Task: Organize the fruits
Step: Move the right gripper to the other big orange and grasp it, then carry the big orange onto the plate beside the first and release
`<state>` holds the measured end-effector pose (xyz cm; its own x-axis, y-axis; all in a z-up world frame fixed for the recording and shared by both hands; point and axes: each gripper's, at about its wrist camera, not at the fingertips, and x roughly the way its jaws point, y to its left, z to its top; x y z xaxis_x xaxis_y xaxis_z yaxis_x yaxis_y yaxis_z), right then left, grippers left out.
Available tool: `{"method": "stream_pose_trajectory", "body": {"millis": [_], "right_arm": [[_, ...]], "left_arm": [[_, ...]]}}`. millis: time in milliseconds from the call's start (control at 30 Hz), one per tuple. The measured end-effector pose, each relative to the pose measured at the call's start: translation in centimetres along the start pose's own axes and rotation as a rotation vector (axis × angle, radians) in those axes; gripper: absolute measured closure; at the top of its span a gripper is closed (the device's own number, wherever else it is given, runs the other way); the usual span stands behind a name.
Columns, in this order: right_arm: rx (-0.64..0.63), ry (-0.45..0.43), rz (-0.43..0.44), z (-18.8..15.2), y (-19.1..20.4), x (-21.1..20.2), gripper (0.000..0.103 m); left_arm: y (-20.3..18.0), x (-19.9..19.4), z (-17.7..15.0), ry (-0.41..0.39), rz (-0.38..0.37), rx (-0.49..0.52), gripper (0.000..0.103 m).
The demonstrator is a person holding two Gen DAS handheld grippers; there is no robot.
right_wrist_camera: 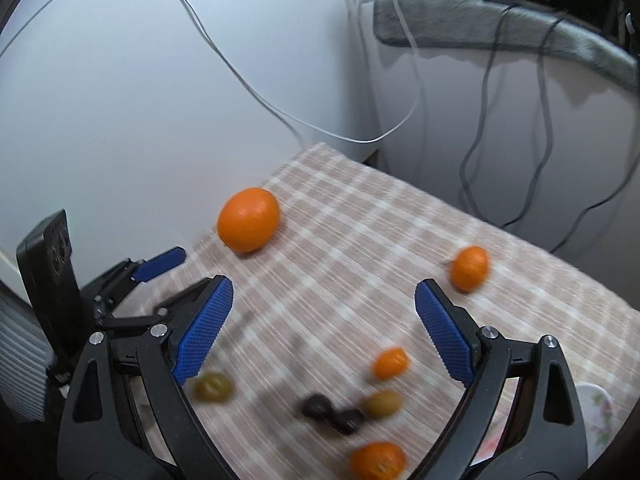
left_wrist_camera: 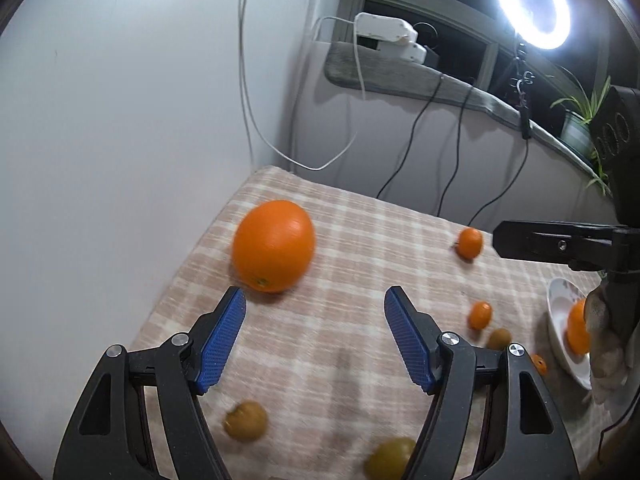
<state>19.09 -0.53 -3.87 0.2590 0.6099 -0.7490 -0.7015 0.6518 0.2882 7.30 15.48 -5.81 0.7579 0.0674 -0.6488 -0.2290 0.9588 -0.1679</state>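
Both the left gripper (left_wrist_camera: 314,308) and right gripper (right_wrist_camera: 324,300) are held wide open and empty above the checked cloth (left_wrist_camera: 360,240), where the large orange (left_wrist_camera: 273,246) lies just beyond the left fingertips.

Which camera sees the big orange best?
The left wrist view: the big orange sits close and large, just past the open left tool. The right wrist view shows it smaller and farther away.
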Motion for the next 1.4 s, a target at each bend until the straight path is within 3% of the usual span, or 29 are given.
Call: {"method": "stream_pose_trajectory", "body": {"millis": [400,733,900,1133,1400], "right_arm": [[0.110,0.102,0.180,3.7,1.3,7.6,0.009],[0.256,0.172,0.300,4.6,0.4,12.6,0.023],[0.261,0.195,0.319,4.5,0.8,14.1,0.025],[0.278,0.217,0.352,4.3,0.7,15.3,0.040],[0.264,0.209,0.345,4.0,1.1,14.7,0.041]], "left_arm": [[2.2,3.4,1.6,0.049,-0.015,-0.020,0.031],[3.4,5.4,2.2,0.083,-0.029,-0.048,0.032],[3.7,6.2,2.3,0.103,-0.041,-0.061,0.034],[3.8,6.6,2.4,0.117,-0.065,-0.077,0.040],[3.5,6.3,2.2,0.108,-0.059,-0.073,0.041]]}}
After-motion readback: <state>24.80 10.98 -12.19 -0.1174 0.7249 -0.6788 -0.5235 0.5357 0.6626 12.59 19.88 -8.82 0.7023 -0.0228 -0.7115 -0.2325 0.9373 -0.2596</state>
